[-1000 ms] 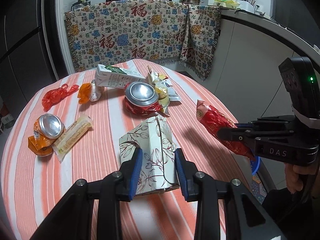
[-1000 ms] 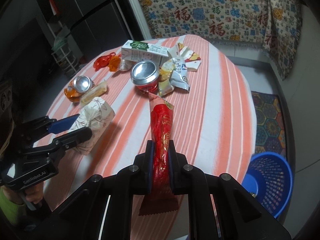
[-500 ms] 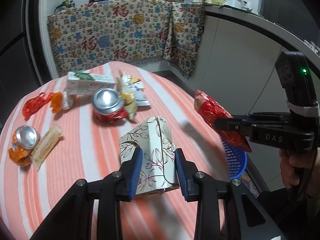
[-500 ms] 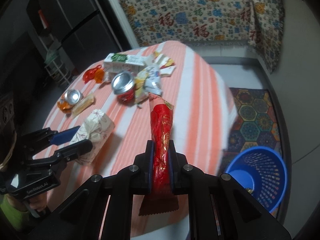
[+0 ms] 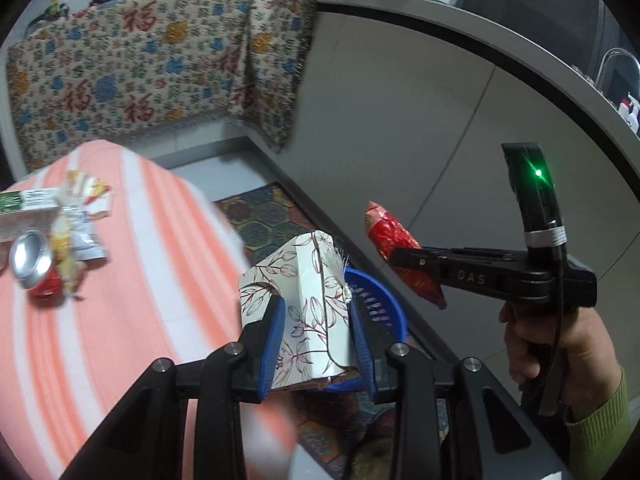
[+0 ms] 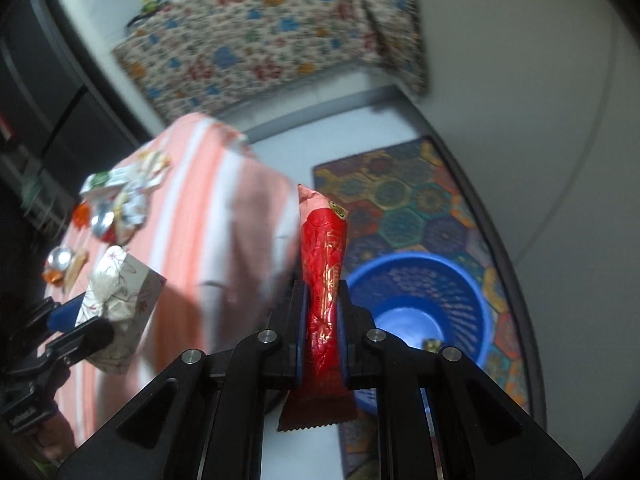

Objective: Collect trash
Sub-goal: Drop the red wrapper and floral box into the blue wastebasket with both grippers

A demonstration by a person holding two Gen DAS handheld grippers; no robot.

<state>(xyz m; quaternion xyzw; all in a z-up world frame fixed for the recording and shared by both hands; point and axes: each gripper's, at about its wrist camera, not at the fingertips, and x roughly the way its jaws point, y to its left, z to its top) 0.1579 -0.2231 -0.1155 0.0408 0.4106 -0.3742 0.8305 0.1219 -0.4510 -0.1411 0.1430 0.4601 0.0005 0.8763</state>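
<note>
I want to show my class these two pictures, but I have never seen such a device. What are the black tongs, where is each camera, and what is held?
A person holds two hand-operated grippers, each with a camera looking along its fingers. The left gripper clamps a flower-patterned paper box; the right gripper clamps a red snack wrapper. Both hang near a blue waste basket on the floor. On the striped table remain a crushed can, a milk carton and other wrappers.
</note>
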